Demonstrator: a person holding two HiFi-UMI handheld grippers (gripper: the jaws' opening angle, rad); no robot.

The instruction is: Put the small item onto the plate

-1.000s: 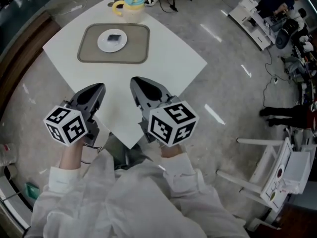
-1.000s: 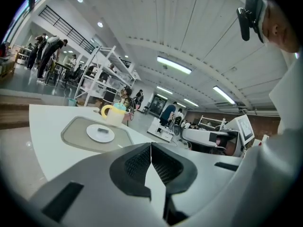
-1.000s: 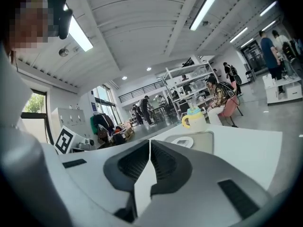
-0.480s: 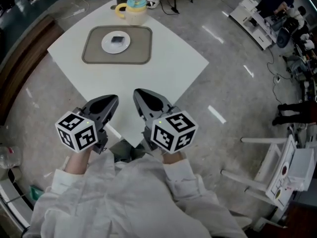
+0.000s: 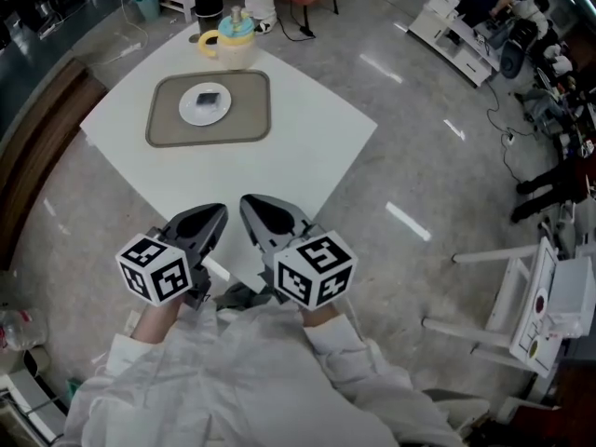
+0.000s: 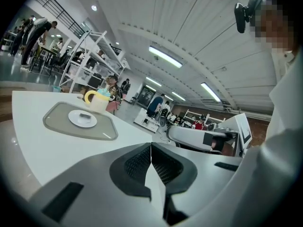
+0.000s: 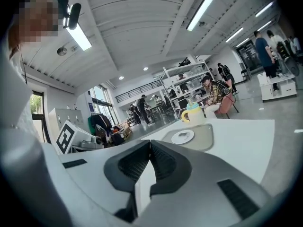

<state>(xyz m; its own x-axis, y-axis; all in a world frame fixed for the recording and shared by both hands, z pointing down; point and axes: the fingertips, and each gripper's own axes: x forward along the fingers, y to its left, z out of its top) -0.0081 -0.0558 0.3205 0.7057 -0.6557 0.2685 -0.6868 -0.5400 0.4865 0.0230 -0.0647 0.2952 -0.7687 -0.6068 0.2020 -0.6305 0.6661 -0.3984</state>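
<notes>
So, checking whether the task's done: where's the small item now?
Head view, upper left: the small dark item lies on the white plate, on the grey mat.

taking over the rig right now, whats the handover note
Left gripper: jaws shut, empty, over the near corner of the table.
Right gripper: jaws shut, empty, beside it.
Things: small dark item lies on the white plate, on the grey tray at the far side; yellow-handled cup beyond the tray.
Done: item appears to be on the plate.
Left: seemingly nothing; just check it sits fully on the plate.
</notes>
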